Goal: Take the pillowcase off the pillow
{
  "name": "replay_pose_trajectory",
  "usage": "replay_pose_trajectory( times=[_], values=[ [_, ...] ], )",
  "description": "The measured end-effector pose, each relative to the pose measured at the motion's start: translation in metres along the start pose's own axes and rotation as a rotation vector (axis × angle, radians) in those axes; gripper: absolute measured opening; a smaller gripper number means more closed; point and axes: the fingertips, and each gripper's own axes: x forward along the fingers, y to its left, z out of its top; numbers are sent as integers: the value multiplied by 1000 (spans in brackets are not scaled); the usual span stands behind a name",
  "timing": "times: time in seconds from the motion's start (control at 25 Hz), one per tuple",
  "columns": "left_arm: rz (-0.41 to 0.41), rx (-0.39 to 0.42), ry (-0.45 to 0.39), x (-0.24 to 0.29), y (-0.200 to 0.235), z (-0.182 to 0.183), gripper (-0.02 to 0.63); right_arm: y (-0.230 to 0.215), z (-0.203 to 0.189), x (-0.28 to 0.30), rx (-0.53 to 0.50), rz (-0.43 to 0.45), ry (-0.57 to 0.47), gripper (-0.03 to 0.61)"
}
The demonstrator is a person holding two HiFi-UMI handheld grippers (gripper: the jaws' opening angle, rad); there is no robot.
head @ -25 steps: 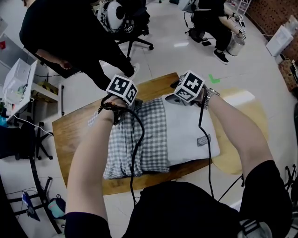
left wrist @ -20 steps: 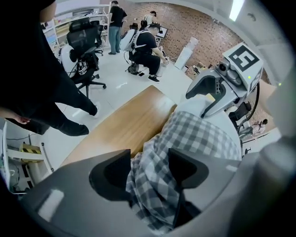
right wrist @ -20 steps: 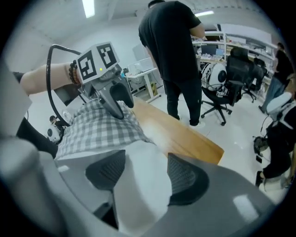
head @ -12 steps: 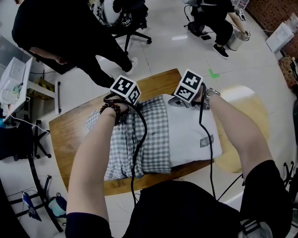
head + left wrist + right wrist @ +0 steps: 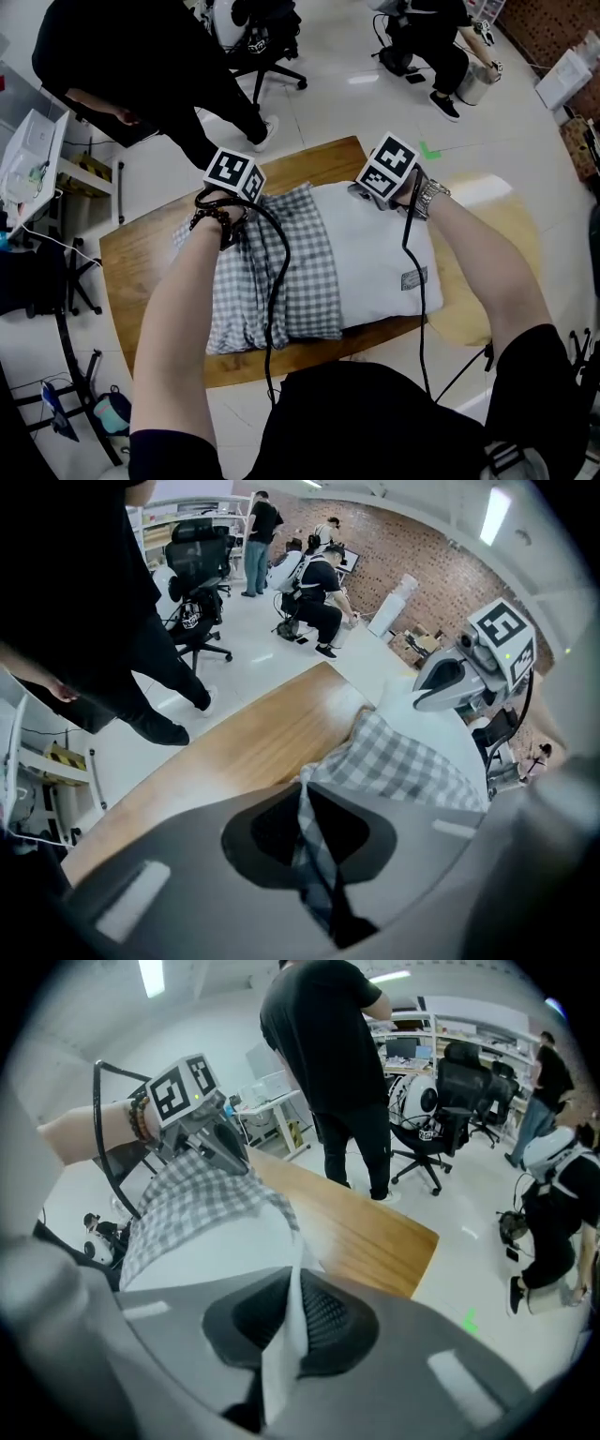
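A white pillow (image 5: 375, 253) lies on the wooden table (image 5: 141, 253), its left half inside a grey-checked pillowcase (image 5: 272, 281). My left gripper (image 5: 251, 199) is at the pillowcase's far edge. Its jaws have just been closing and are now shut on a fold of the checked cloth (image 5: 314, 855). My right gripper (image 5: 364, 192) is at the pillow's far bare edge. Its jaws have also just been closing, and they pinch white pillow fabric (image 5: 286, 1335). Each gripper shows in the other's view: the right gripper (image 5: 450, 682) and the left gripper (image 5: 220, 1143).
A person in black (image 5: 122, 66) stands at the table's far side, close to the edge. Office chairs (image 5: 262, 47) and a seated person (image 5: 431, 28) are farther back. A pale round surface (image 5: 506, 216) adjoins the table on the right. Cables trail from both grippers over the pillow.
Both grippers have sunk onto the pillow's far edge. The left one has shifted slightly left, and the checked cloth's far corner is bunched under it.
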Motion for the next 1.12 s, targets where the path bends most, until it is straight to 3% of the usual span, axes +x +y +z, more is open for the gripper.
replay_pose_trajectory(
  times=[0.48, 0.76, 0.96, 1.12],
  values=[
    [96, -126, -72, -42, 16, -53, 14, 0, -34, -34, -6, -140, 9, 15],
    [119, -194, -119, -46, 20, -76, 15, -11, -62, -38, 8, -165, -24, 15],
    [140, -115, -129, -44, 5, -78, 15, 10, -55, -33, -119, -178, -80, 27],
    [143, -84, -188, -46, -16, -65, 46, 18, -48, -36, -225, -207, -163, 122]
  ],
)
